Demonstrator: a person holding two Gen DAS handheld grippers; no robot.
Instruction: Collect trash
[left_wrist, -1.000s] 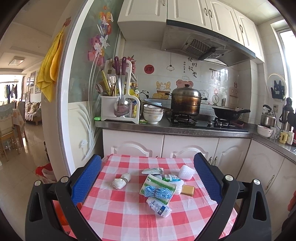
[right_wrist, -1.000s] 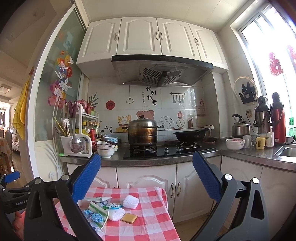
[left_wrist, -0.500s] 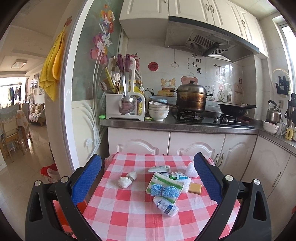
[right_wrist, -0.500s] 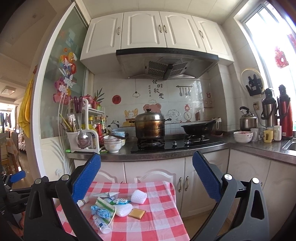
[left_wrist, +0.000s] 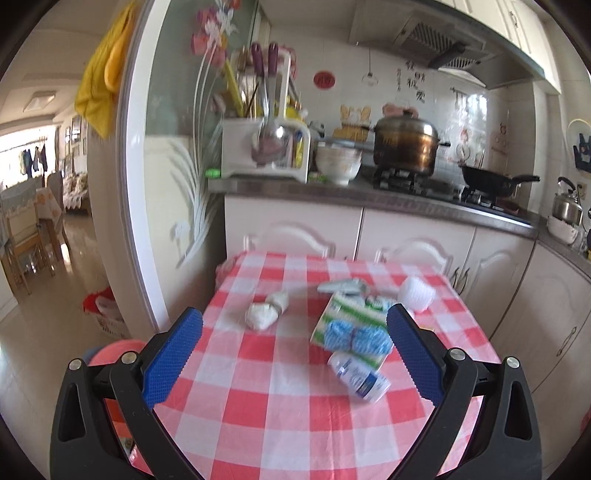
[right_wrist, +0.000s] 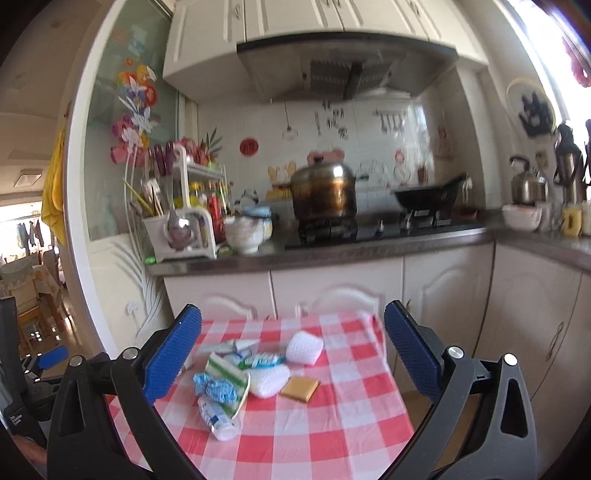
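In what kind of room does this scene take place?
Most likely a home kitchen: a brass-coloured lidded pot on a gas stove, a grey range hood above, and a red-and-white checked table.

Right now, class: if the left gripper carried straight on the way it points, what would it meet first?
Probably the green-and-white packet with the blue wad on it, lying on the checked table. The left gripper is open and aimed about there; the small bottle lies close beside, so depth leaves some doubt.

A red-and-white checked cloth (left_wrist: 280, 398) covers the worktop, the tongs (left_wrist: 293, 354) carry ribbed blue rubbery pads (left_wrist: 173, 354), and the pot (right_wrist: 324, 192) is glossy metal.
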